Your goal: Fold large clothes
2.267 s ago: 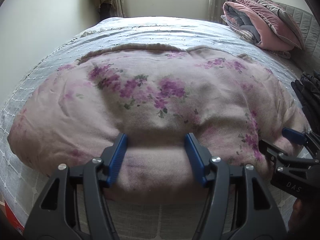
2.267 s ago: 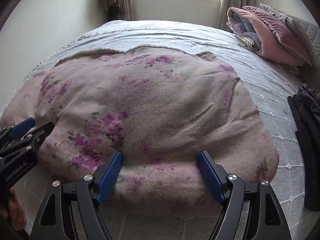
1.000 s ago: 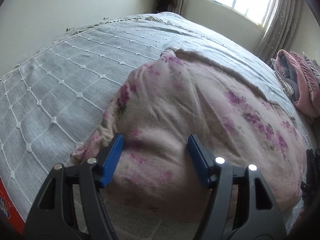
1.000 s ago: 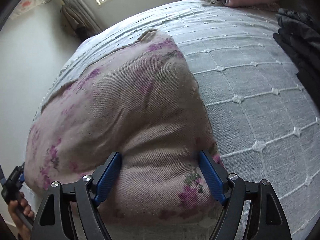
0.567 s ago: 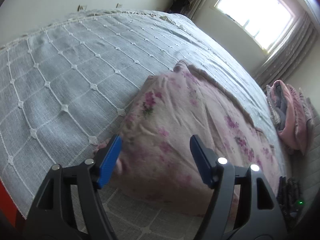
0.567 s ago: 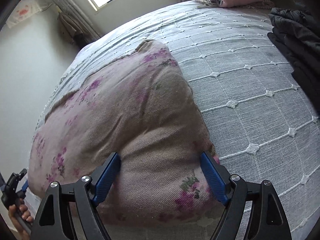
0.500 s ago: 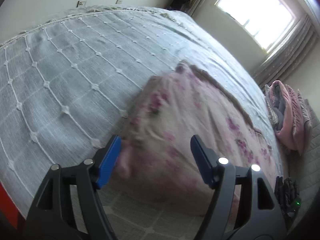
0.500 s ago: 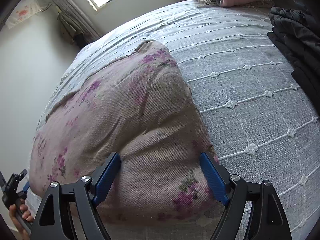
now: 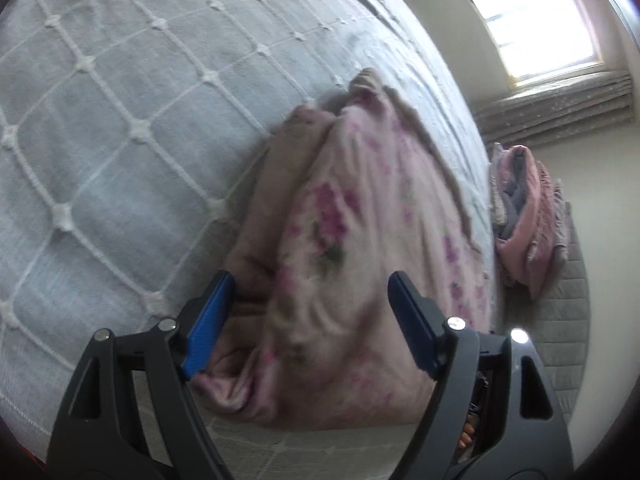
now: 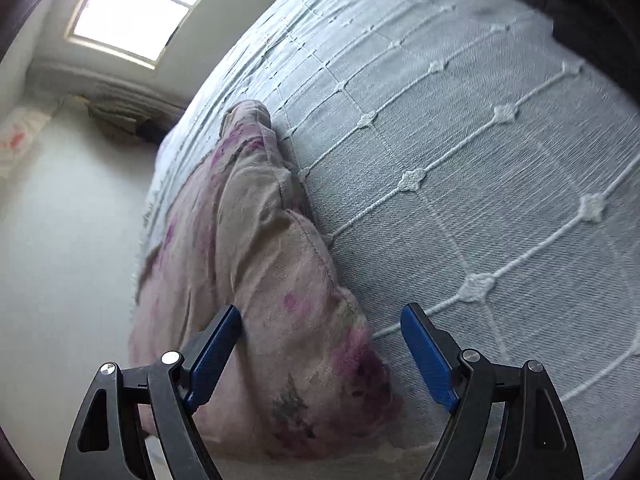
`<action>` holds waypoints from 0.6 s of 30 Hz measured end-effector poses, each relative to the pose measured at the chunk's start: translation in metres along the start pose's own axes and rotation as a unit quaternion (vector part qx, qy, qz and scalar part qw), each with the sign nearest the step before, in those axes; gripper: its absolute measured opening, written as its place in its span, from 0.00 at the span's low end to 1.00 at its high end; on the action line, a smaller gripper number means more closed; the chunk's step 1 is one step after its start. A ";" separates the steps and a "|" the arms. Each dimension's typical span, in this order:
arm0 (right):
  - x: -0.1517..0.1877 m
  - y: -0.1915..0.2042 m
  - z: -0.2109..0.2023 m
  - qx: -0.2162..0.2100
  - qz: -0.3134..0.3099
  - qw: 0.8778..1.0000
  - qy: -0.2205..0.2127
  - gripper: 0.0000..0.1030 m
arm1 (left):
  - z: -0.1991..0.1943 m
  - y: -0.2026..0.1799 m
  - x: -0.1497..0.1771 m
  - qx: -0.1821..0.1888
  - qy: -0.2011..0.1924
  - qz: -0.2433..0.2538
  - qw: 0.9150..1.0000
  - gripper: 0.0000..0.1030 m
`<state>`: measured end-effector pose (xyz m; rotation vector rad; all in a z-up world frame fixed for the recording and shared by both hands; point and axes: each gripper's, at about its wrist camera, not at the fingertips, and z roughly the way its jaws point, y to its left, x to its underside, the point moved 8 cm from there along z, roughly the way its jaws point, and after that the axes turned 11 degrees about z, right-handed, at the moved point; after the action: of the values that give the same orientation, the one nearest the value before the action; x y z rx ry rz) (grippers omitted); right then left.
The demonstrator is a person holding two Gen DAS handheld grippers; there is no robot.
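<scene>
Bedspread (image 9: 100, 120); garment (image 9: 344, 240) between spread jaws

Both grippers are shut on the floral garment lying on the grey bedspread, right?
Not quite. Both wrist views show the left gripper and right gripper with jaws open around the floral garment, not shut on it. It does lie on the grey bedspread.

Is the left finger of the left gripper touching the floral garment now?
Touching. In the left wrist view, the left gripper's left blue pad lies against the folded edge of the floral garment, with no gap; its jaws stand wide open.
</scene>
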<state>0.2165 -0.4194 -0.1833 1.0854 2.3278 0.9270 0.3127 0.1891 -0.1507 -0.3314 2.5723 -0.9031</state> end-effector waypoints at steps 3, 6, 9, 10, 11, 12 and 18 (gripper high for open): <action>-0.009 -0.001 0.004 -0.034 0.024 0.999 0.015 0.81 | -0.007 -0.011 -0.016 0.006 -0.014 0.012 1.000 0.77; -0.020 0.002 0.008 -0.040 0.027 0.999 0.015 0.81 | -0.001 -0.017 -0.030 -0.004 -0.009 0.024 1.000 0.77; -0.031 0.008 0.015 -0.046 0.023 0.999 0.014 0.81 | 0.025 -0.018 -0.032 -0.010 0.036 0.032 0.999 0.77; -0.034 0.010 0.019 -0.055 0.025 0.998 0.017 0.81 | 0.033 -0.017 -0.033 -0.017 0.048 0.034 0.998 0.77; -0.036 0.011 0.021 -0.061 0.029 0.998 0.020 0.81 | 0.037 -0.015 -0.032 -0.022 0.054 0.036 0.998 0.77; -0.039 0.011 0.024 -0.067 0.033 0.997 0.022 0.81 | 0.042 -0.017 -0.034 -0.026 0.059 0.039 0.997 0.78; -0.050 0.017 0.031 -0.065 0.023 0.997 0.027 0.81 | 0.053 -0.024 -0.045 -0.037 0.067 0.048 0.996 0.84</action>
<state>0.2741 -0.4381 -0.1885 1.0770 2.2578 1.1220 0.3786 0.1574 -0.1603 -0.1707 2.7231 -0.8230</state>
